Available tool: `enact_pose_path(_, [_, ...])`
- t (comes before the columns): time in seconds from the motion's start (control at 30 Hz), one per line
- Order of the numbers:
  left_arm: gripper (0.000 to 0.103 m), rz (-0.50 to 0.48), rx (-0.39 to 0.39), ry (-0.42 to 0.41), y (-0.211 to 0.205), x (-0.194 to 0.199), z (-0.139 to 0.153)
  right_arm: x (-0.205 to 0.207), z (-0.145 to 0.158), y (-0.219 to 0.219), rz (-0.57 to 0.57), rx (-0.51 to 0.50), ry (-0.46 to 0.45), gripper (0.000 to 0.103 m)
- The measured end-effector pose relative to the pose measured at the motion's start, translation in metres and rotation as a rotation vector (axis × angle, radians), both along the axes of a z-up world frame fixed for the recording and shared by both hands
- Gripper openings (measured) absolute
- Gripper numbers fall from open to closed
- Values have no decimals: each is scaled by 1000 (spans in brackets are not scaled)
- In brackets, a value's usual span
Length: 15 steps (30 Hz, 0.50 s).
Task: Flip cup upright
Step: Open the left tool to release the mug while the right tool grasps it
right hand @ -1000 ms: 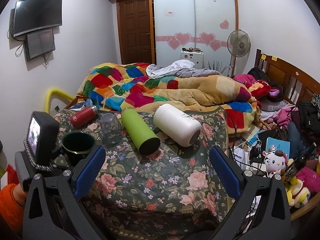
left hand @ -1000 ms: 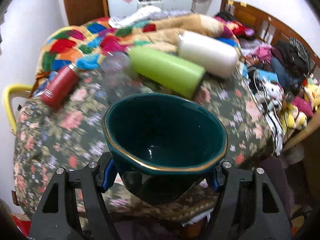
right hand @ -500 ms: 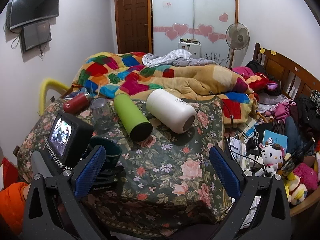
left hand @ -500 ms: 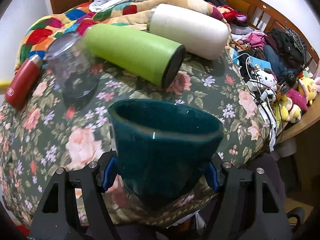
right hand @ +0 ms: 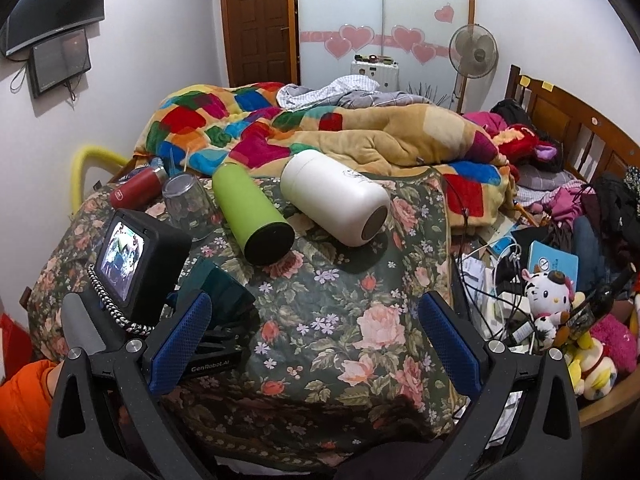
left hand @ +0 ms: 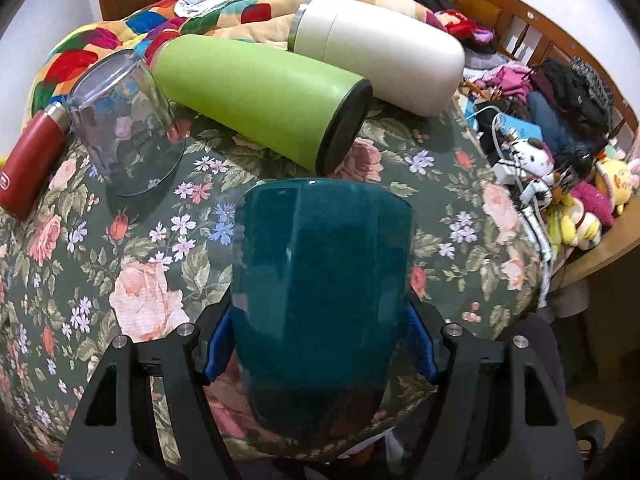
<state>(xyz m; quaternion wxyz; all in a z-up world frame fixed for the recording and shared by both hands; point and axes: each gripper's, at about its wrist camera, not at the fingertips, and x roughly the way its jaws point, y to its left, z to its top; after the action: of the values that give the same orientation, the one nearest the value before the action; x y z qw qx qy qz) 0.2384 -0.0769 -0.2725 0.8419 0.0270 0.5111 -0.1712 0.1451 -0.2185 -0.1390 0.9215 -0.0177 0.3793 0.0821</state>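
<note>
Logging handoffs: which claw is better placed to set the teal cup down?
Left. The left claw is shut on the teal cup above the floral cloth; the right claw is open, empty.

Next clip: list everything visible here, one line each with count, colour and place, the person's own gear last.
cup: 1, dark teal, gripped over the near table edge
bottle: 1, lime green, lying mid-table
flask: 1, white, lying right of the bottle
glass: 1, clear, mouth down, left
thermos: 1, red, lying far left
tablecloth: 1, green floral
quilt: 1, patchwork, on the bed
fan: 1, by the far wall
left gripper: shut on cup
right gripper: open, nothing held
</note>
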Motion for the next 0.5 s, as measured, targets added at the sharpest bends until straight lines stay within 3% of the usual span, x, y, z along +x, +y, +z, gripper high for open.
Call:
enact_pose_path(0.17, [82, 27, -5, -38, 12, -15, 18, 1, -1, 4, 5, 15, 16, 103])
enact_pose_path(0.5, [86, 213, 62, -215, 81, -56, 68, 17, -17, 24, 35, 106, 112, 103])
